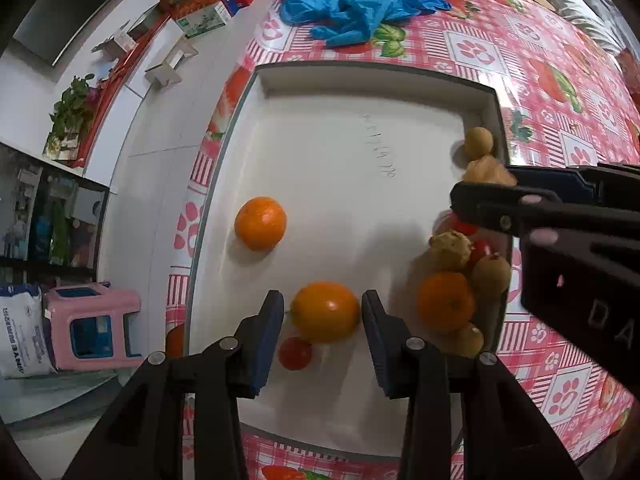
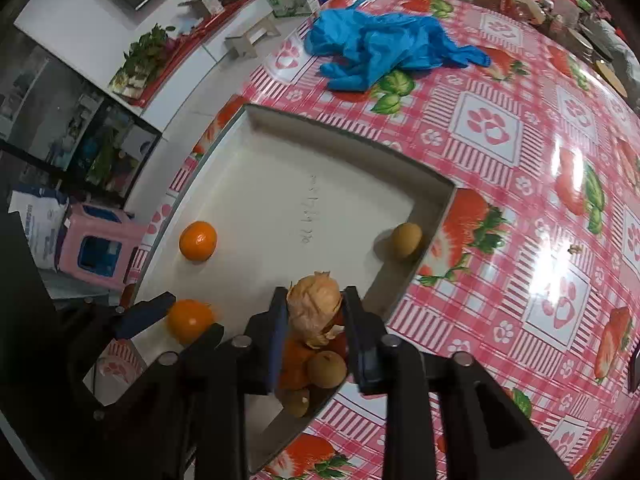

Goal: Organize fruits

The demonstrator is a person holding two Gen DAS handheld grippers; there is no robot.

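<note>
A white shallow tray [image 1: 340,152] lies on the table. My left gripper [image 1: 323,312] is open around an orange [image 1: 325,311] near the tray's front edge, pads beside it, touching or not I cannot tell. A small red tomato [image 1: 295,353] lies just below. A second orange [image 1: 260,223] sits to the left. My right gripper [image 2: 314,312] is shut on a wrinkled tan fruit [image 2: 316,304] above a pile of an orange [image 1: 445,301], brown fruits [image 1: 491,273] and tomatoes at the tray's right wall. One brown fruit [image 2: 406,240] lies apart near the far right corner.
The table has a pink checked strawberry-print cloth [image 2: 520,200]. A crumpled blue glove pile [image 1: 356,8] lies beyond the tray. The table edge runs along the left; below it stand a pink stool [image 1: 92,328] and a white sack [image 1: 20,332]. Clutter lines the far table edge.
</note>
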